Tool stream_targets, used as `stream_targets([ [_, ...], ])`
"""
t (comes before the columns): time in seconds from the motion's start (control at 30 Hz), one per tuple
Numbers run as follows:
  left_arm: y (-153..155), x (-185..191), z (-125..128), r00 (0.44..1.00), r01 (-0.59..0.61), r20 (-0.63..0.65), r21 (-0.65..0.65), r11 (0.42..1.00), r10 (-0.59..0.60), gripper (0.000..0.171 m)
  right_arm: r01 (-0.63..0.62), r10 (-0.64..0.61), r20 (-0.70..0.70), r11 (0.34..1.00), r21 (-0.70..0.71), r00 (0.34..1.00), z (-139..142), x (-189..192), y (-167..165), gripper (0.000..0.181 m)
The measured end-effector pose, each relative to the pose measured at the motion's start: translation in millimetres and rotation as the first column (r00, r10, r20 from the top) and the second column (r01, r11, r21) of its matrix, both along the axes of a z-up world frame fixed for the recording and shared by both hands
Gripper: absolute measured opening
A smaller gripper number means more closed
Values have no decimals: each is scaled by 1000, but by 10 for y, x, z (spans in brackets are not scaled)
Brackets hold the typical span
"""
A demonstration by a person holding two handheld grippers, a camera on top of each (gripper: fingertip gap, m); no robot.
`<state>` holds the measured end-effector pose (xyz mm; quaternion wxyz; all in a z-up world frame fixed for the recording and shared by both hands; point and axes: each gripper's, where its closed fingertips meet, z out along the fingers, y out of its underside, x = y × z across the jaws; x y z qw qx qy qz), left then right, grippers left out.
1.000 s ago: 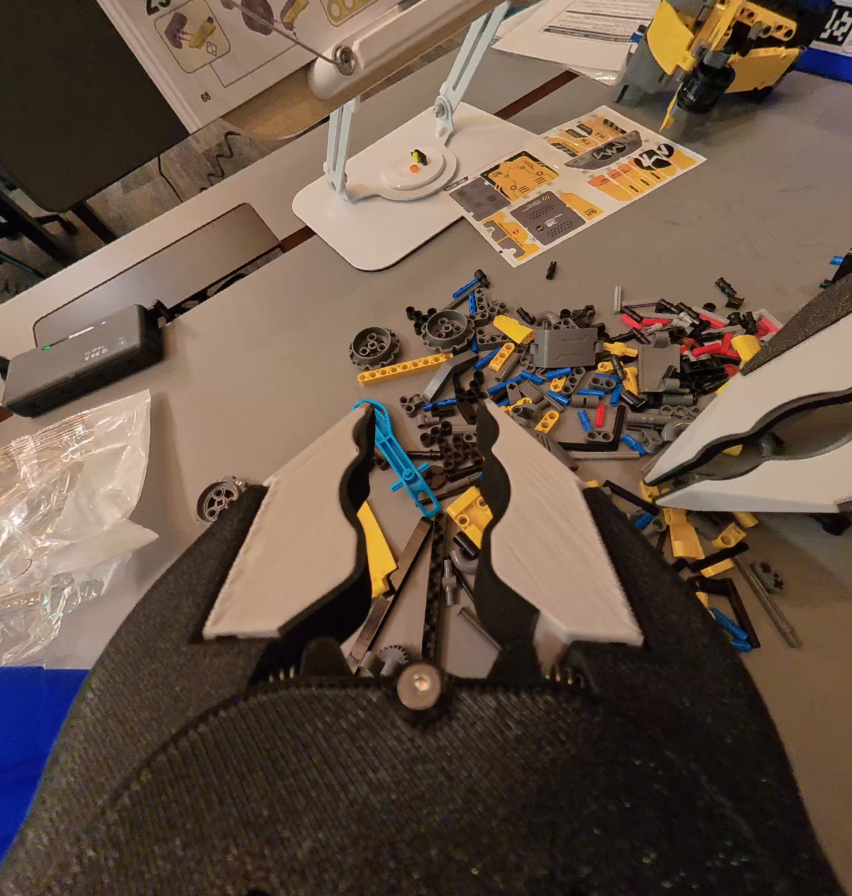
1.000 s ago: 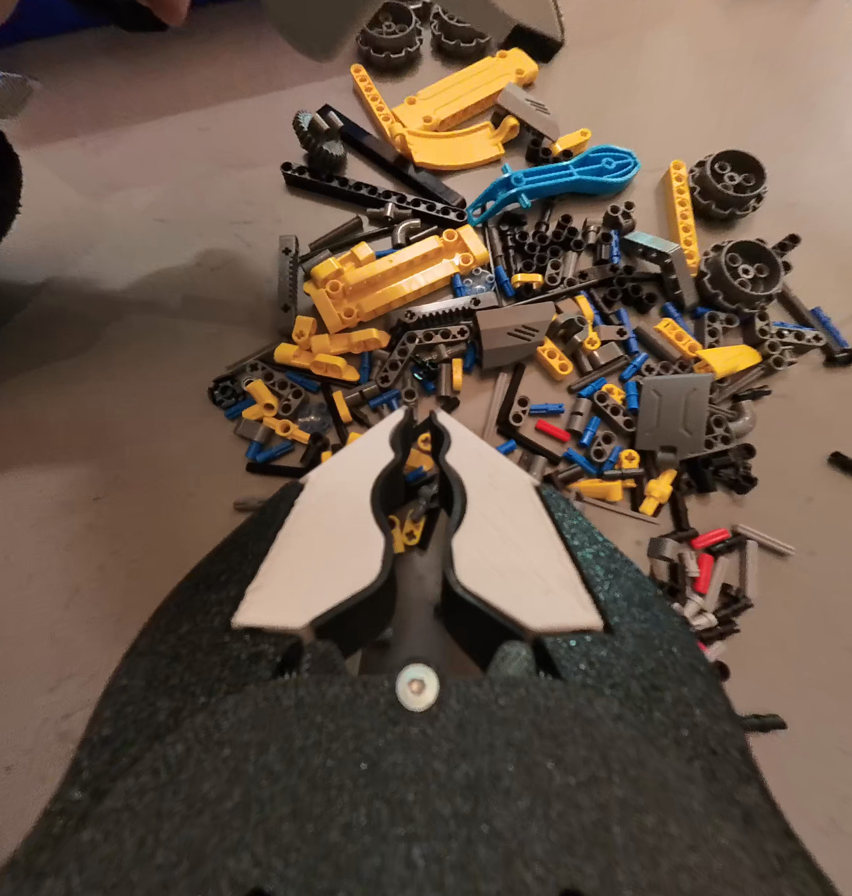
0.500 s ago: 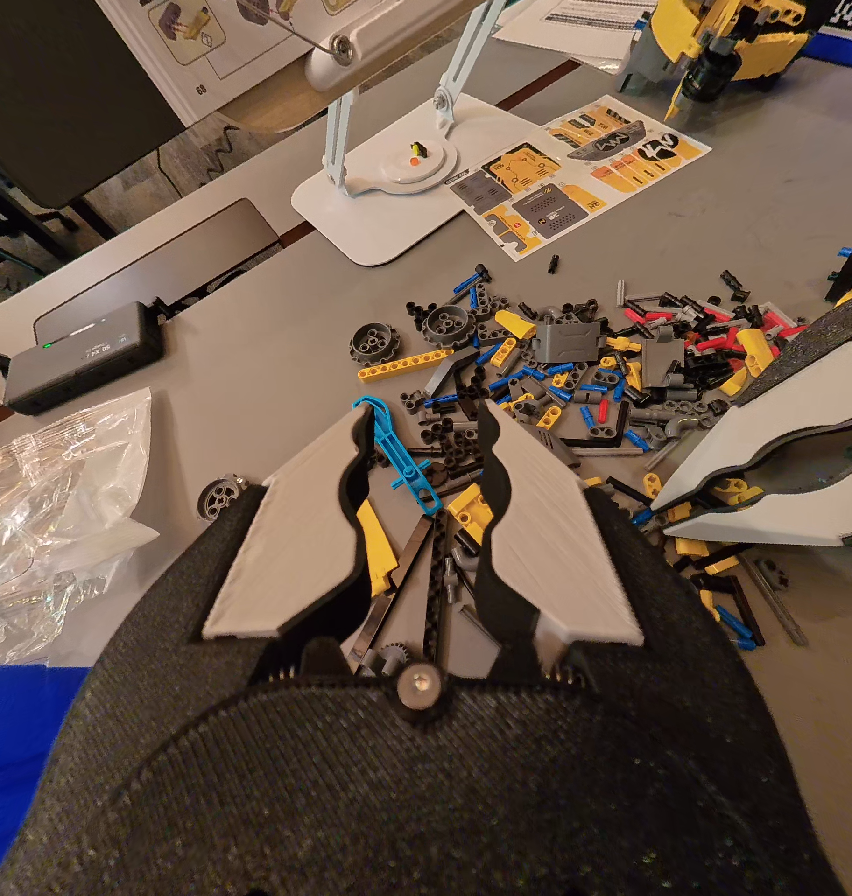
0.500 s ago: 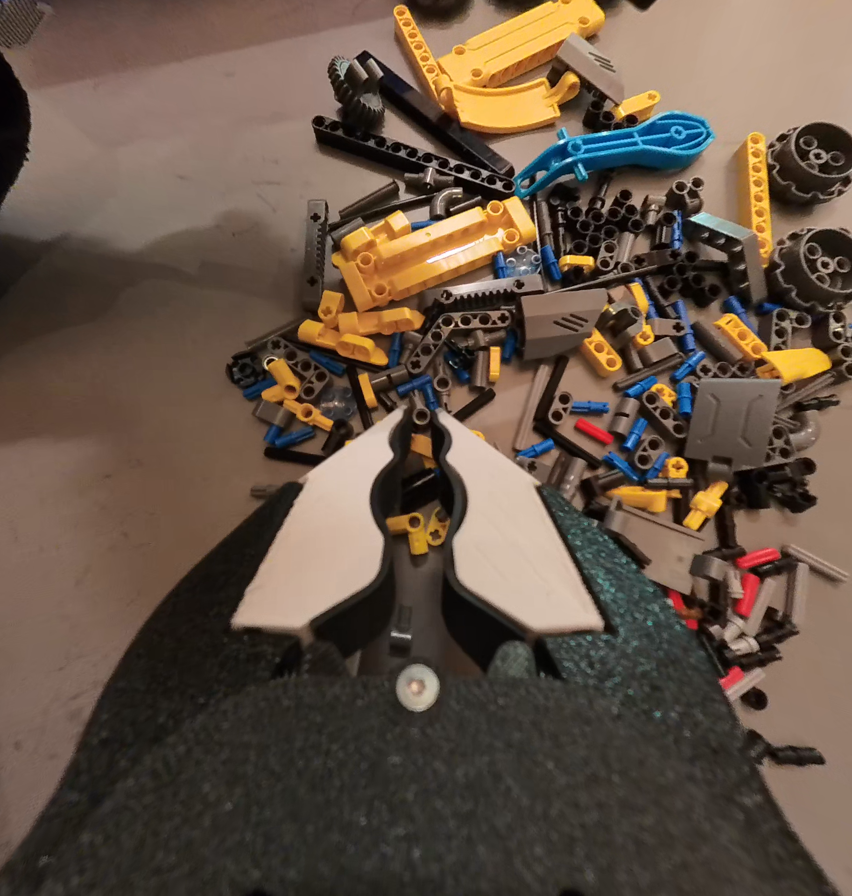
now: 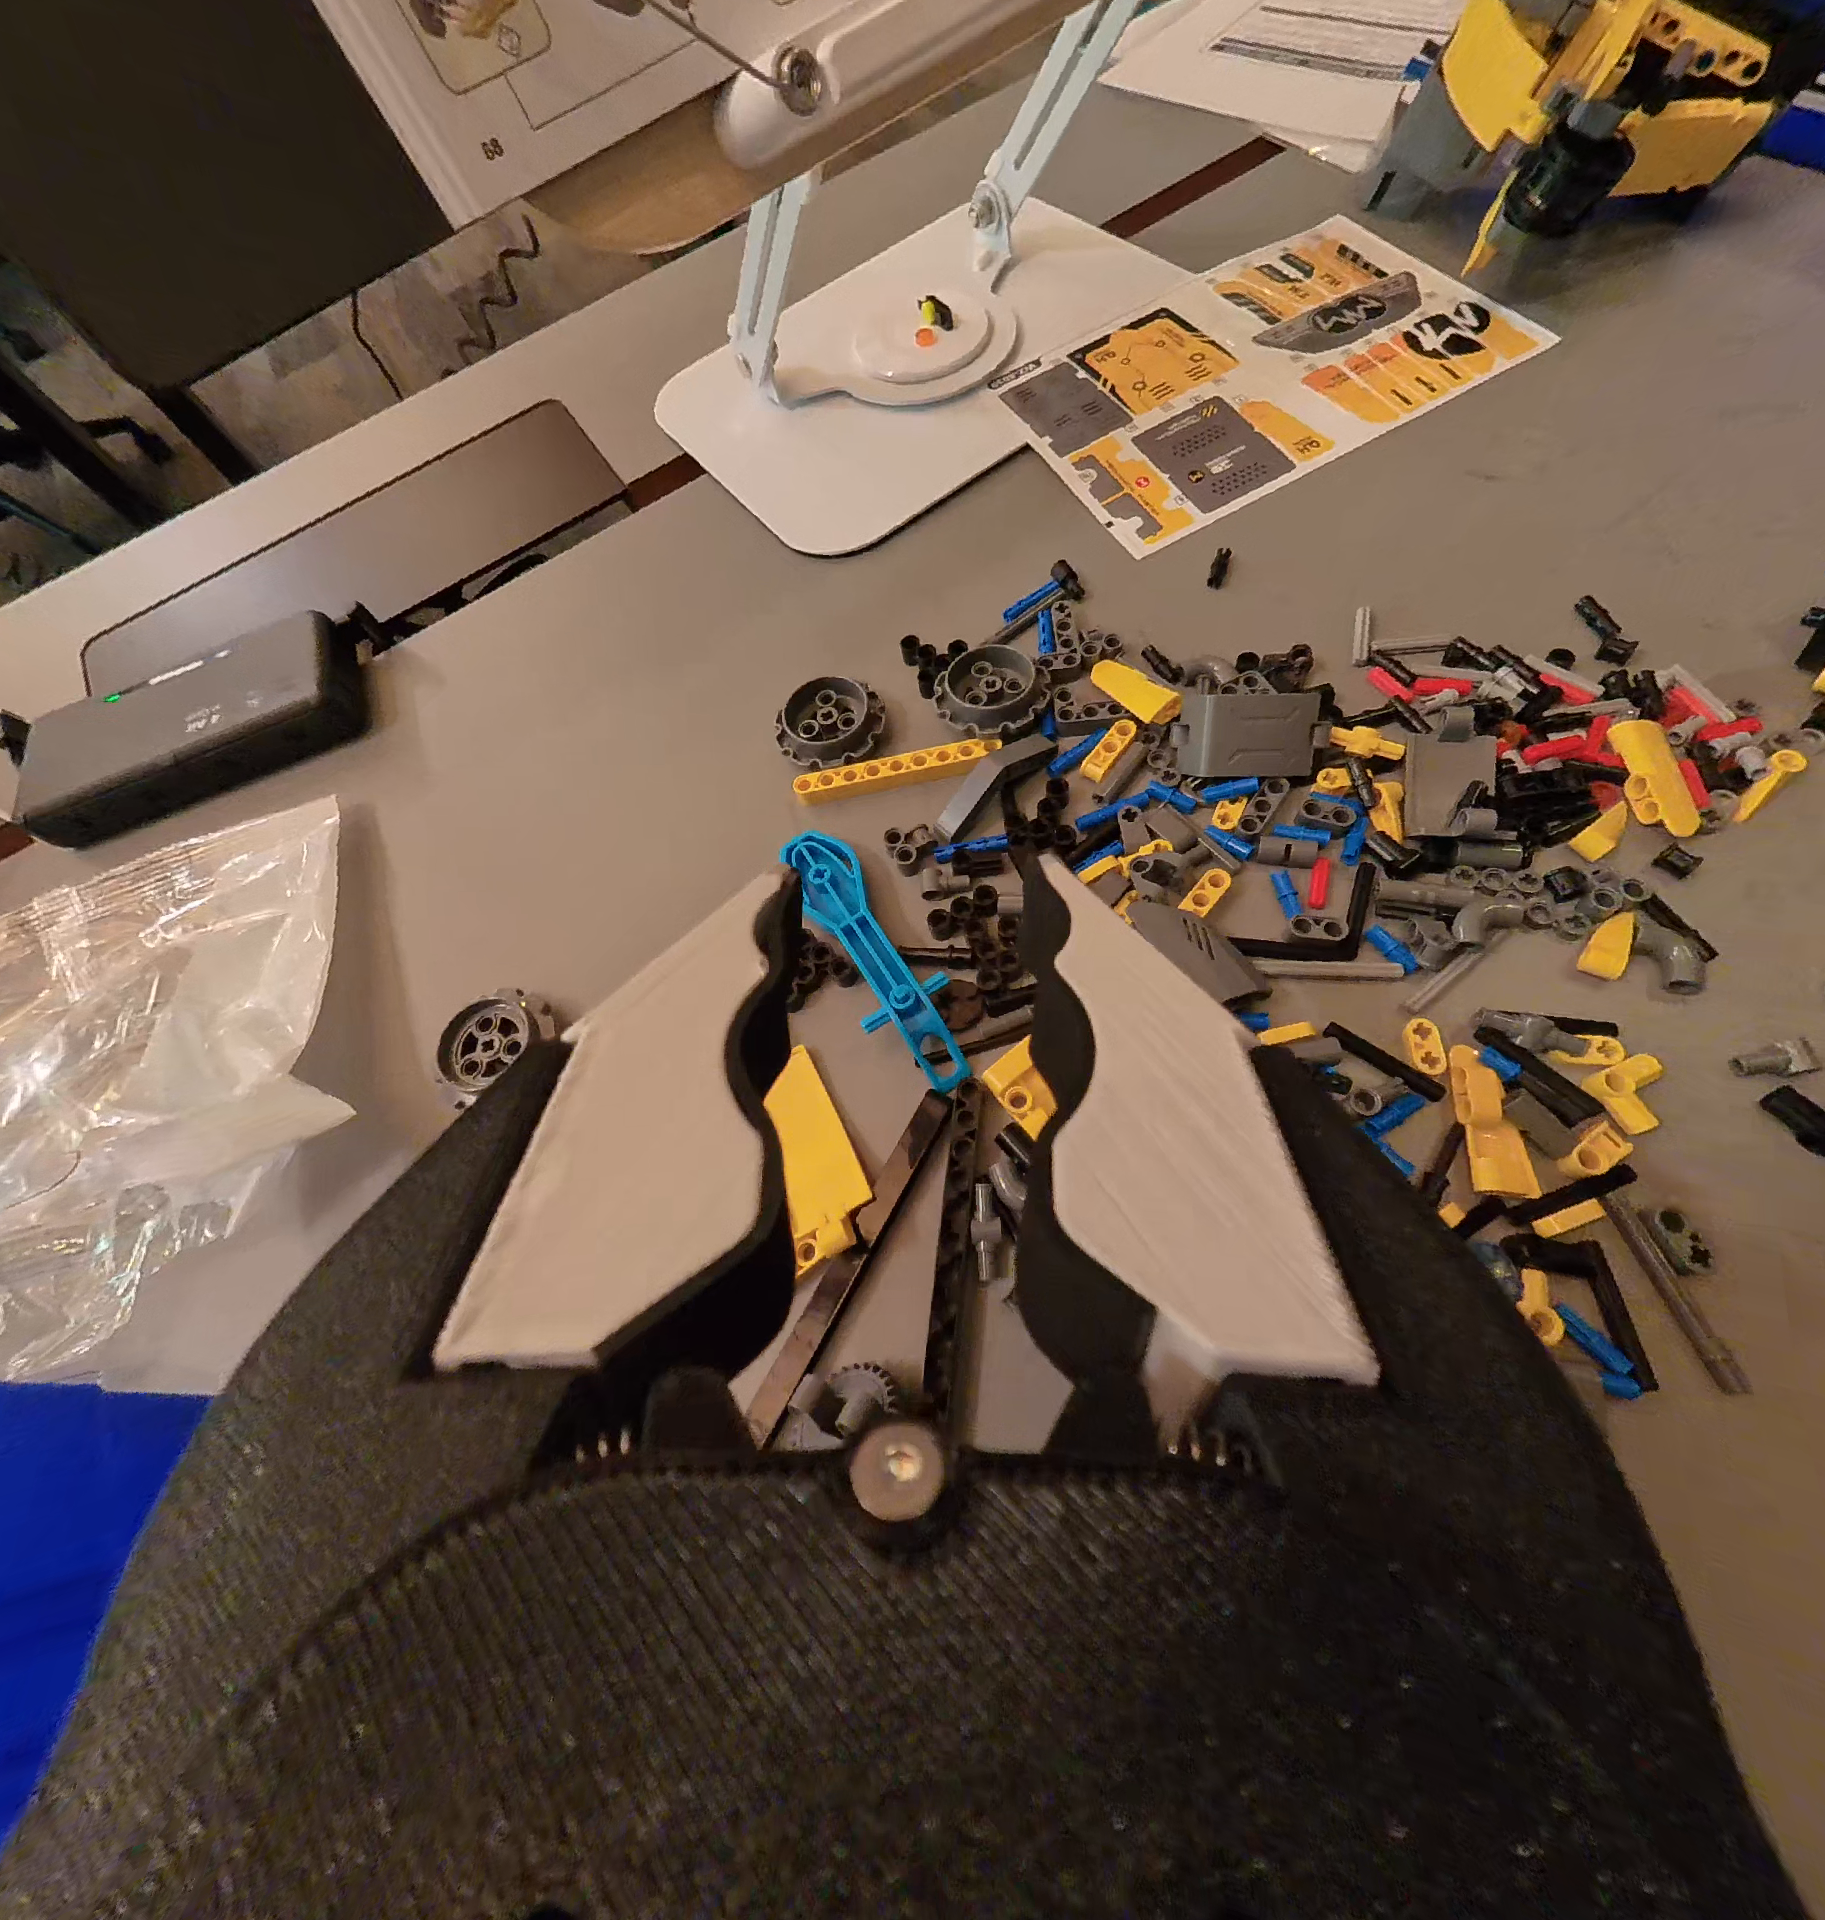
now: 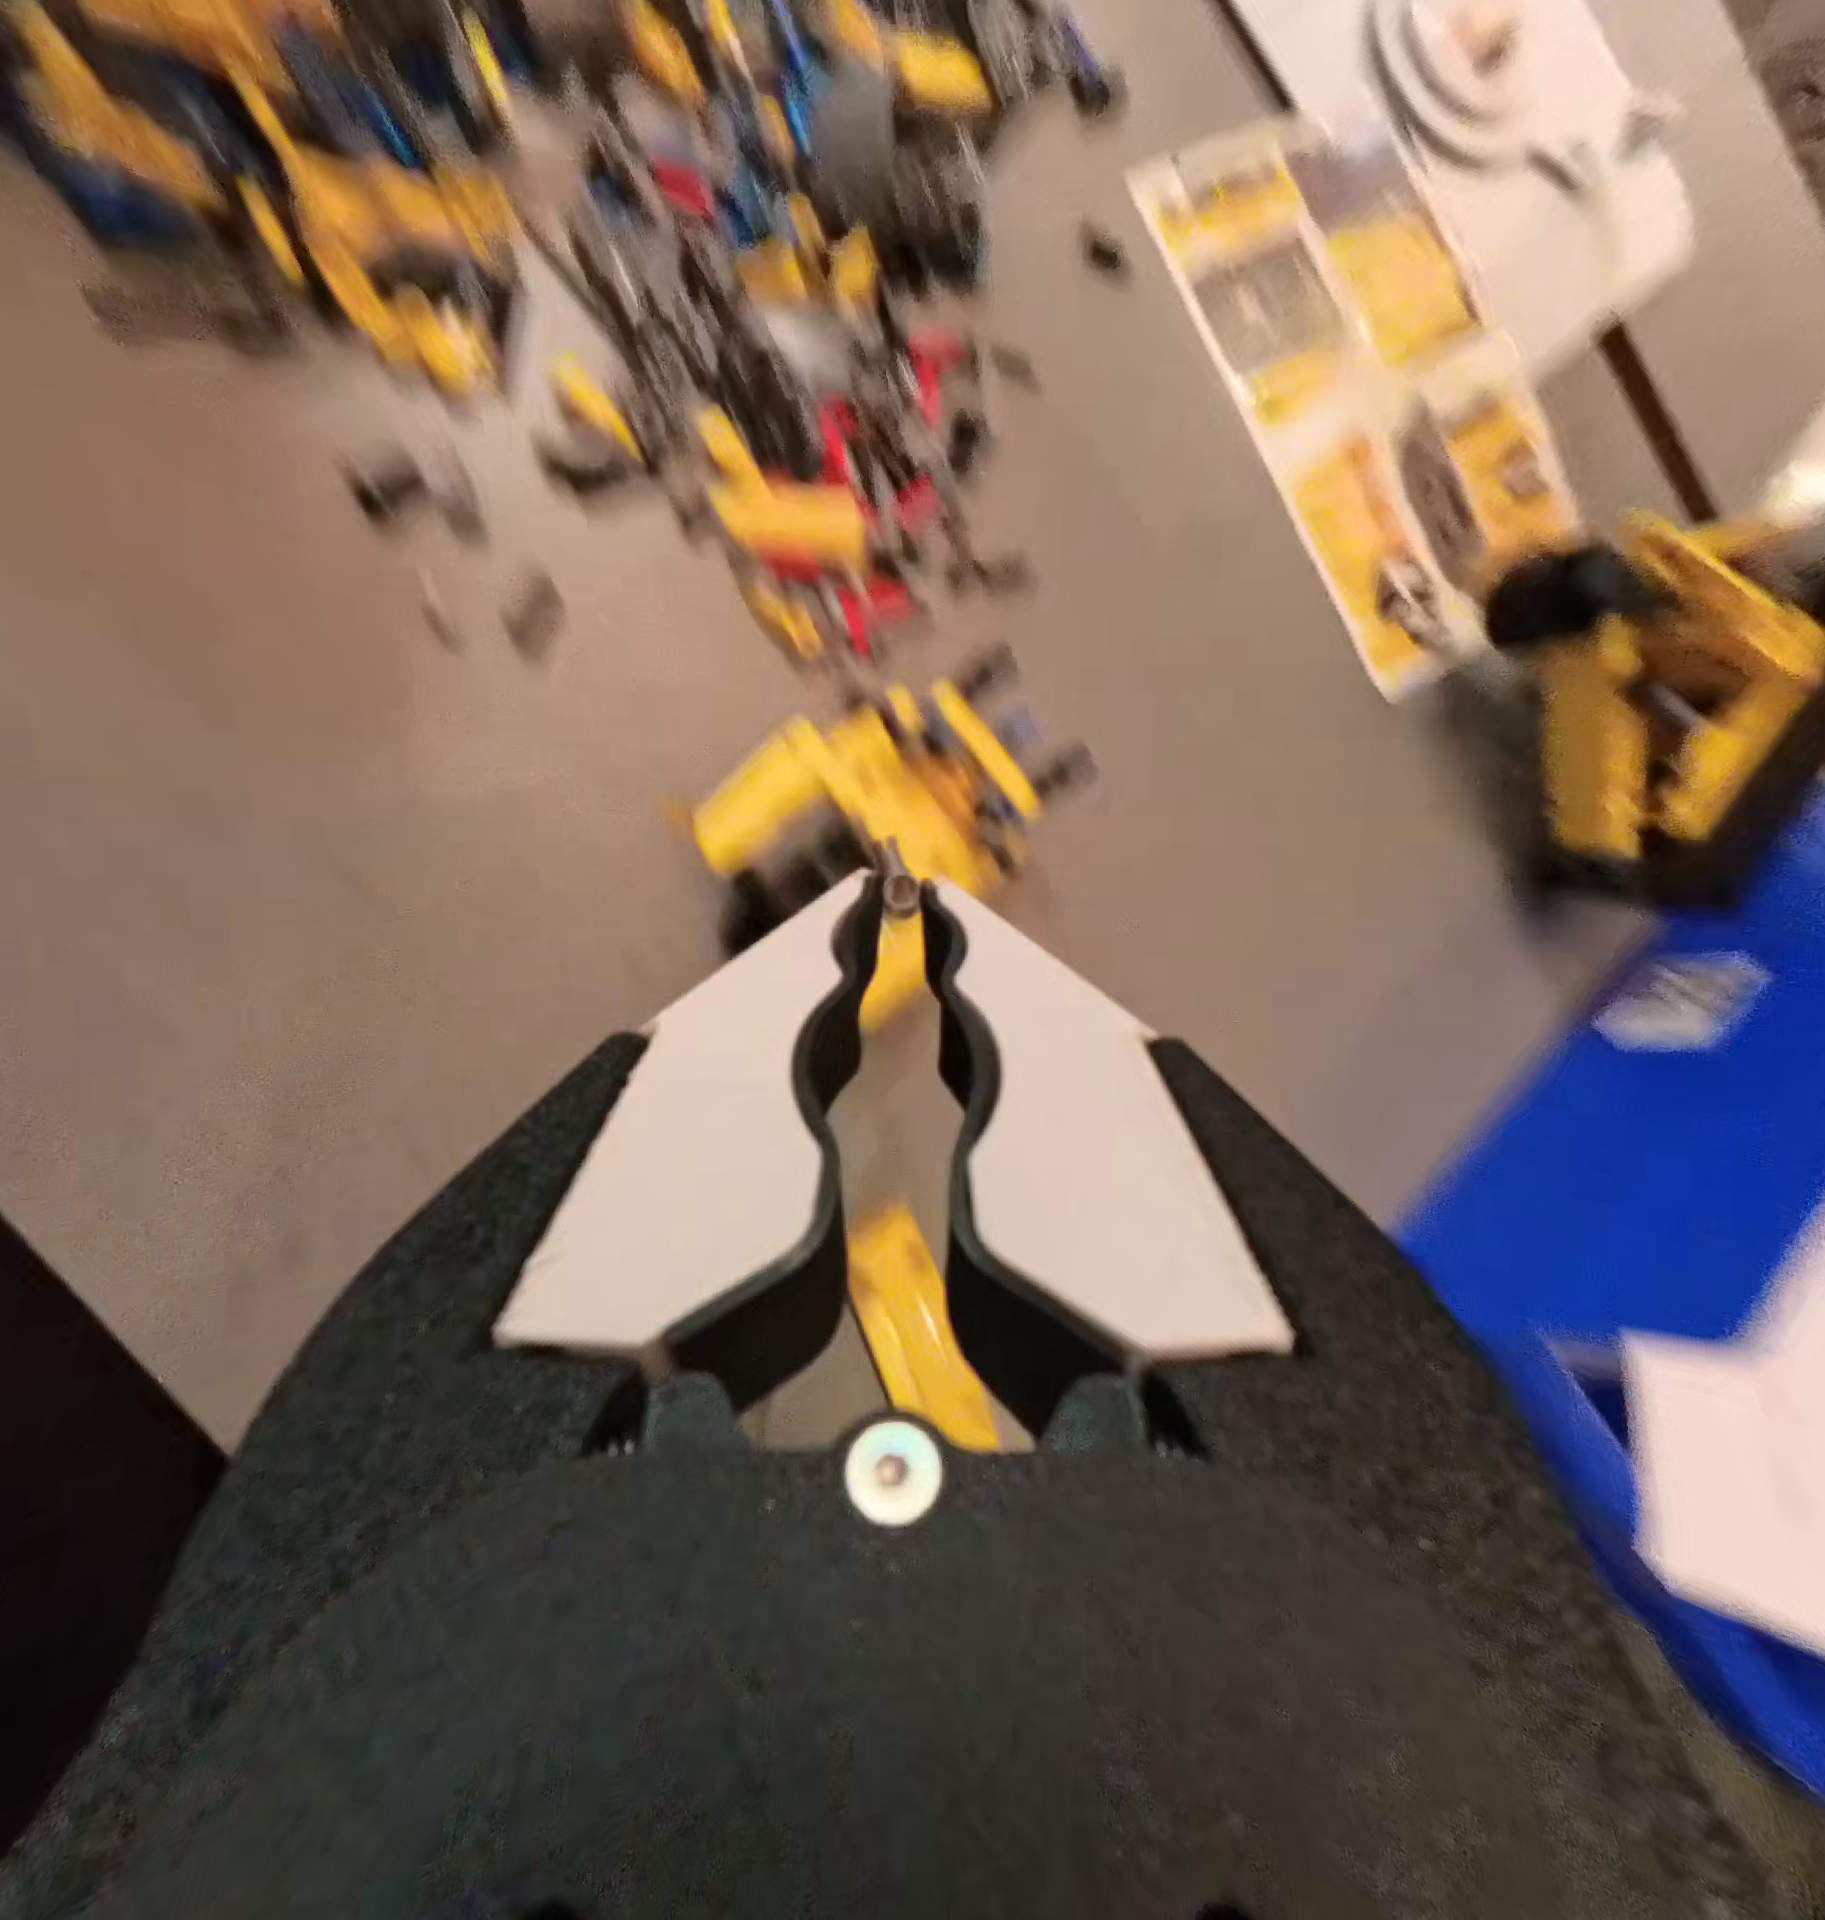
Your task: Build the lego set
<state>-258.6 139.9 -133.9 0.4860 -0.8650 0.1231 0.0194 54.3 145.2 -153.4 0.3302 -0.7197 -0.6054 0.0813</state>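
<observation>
A heap of small building pieces [image 5: 1303, 831], yellow, black, grey, blue and red, lies on the grey table [image 5: 575, 748]. My left gripper [image 5: 910, 878] is open and empty, low over the heap's near left edge. A light blue lever piece [image 5: 877, 966] and a yellow panel [image 5: 814, 1143] lie between its fingers. My right gripper [image 6: 897, 888] is shut on a small dark grey tube piece [image 6: 897, 891] at its very tips. It is held above the table just before a yellow sub-assembly [image 6: 866, 790]. The right wrist view is badly blurred.
A white lamp base [image 5: 856, 416], a sticker sheet [image 5: 1272, 374] and a half-built yellow model [image 5: 1614, 94] stand beyond the heap. A black box [image 5: 181, 717], a clear plastic bag [image 5: 108, 1039] and a loose wheel hub [image 5: 487, 1039] lie left. A blue mat [image 6: 1666, 1039] is right. The gap from one gripper's tips to the other's is roughly 30 centimetres. To the loose wheel hub [image 5: 487, 1039]: left tips about 15 centimetres, right tips about 45 centimetres.
My right gripper has left the heap, swung fast to the right and out of the left wrist view, now pinching a small grey piece. My left gripper has hardly moved.
</observation>
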Motion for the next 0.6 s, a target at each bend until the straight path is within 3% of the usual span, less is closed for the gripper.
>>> stream_targets([
  [0.1,14,36,-37,1000,10,5,-12,1000,-10,40,55,-66,119,994,97,991,13,714,168,7],
  [0.17,27,47,-84,1000,9,-12,-29,1000,-10,40,97,-96,146,995,1,985,-101,972,209,7],
  [0.27,36,46,-138,999,7,-32,-42,999,-8,40,-42,30,-45,957,-287,999,-242,809,-129,7],
  [0.33,37,36,-152,1000,4,-21,-44,999,-5,40,-130,101,-96,916,-380,990,-348,743,-349,7],
  [0.47,36,16,-157,1000,-1,-7,-42,999,1,40,-131,152,14,891,-435,988,-640,838,-491,7],
  [0.6,35,16,-184,1000,-1,-15,-53,999,0,40,-121,125,-17,898,-422,992,-619,817,-417,7],
])
